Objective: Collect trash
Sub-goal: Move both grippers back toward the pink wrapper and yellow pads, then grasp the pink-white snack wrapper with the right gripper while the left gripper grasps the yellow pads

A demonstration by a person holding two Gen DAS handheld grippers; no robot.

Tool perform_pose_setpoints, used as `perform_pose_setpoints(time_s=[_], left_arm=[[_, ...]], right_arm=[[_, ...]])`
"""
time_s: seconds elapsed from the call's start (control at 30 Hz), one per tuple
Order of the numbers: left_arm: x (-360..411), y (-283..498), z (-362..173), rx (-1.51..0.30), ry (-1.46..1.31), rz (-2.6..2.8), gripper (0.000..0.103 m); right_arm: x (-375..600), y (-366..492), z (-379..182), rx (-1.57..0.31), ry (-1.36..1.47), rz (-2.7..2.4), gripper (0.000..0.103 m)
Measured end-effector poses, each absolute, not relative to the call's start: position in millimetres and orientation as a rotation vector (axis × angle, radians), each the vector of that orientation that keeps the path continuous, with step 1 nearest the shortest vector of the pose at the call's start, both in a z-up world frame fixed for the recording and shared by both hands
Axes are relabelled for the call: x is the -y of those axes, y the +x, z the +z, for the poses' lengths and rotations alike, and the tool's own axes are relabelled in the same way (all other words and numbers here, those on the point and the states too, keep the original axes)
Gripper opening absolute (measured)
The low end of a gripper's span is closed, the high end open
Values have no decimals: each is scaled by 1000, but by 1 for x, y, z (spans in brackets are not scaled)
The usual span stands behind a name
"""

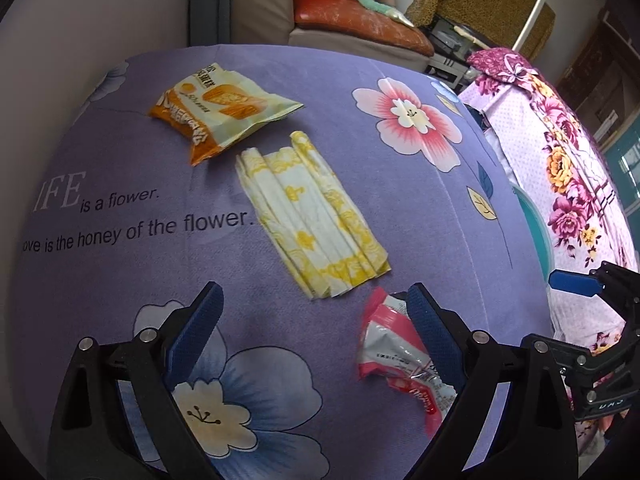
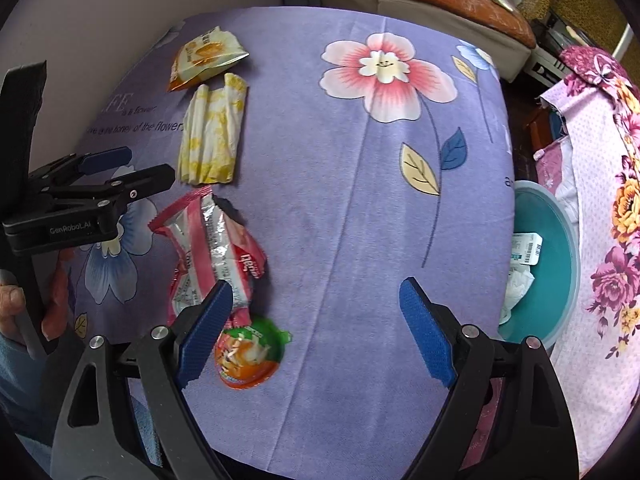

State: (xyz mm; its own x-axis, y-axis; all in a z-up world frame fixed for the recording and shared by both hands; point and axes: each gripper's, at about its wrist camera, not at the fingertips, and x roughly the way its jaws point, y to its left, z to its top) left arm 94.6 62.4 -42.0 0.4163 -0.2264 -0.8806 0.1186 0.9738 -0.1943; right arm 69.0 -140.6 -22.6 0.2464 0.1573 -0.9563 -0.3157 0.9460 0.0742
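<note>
With both tools spread wide and empty over the purple flowered bench [image 2: 360,200], the right tool [image 2: 316,332] would best drop squarely over the orange jelly cup [image 2: 248,360] at its seven o'clock before clenching, while the pink wrapper [image 1: 394,352] touches the left tool [image 1: 316,320] at four o'clock.

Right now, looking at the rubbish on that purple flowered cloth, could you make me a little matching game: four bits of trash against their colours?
Things:
1. crisp packet
2. folded napkin
3. crumpled wrapper
4. round lid

Colours:
A. pink and silver
B. orange with a green edge
C. white with yellow pattern
D. orange and pale yellow

Pairs: 1-D, 2-C, 3-A, 4-B
</note>
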Motion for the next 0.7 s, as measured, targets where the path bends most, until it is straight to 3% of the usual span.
perform_pose_setpoints(time_s=[0.37, 0.7], left_arm=[[-117, 91, -53, -1132, -188, -145, 93], [-123, 95, -59, -1145, -212, -136, 93]], right_arm=[[70, 68, -50, -1337, -250, 421, 81], [62, 76, -70, -1374, -216, 446, 81]])
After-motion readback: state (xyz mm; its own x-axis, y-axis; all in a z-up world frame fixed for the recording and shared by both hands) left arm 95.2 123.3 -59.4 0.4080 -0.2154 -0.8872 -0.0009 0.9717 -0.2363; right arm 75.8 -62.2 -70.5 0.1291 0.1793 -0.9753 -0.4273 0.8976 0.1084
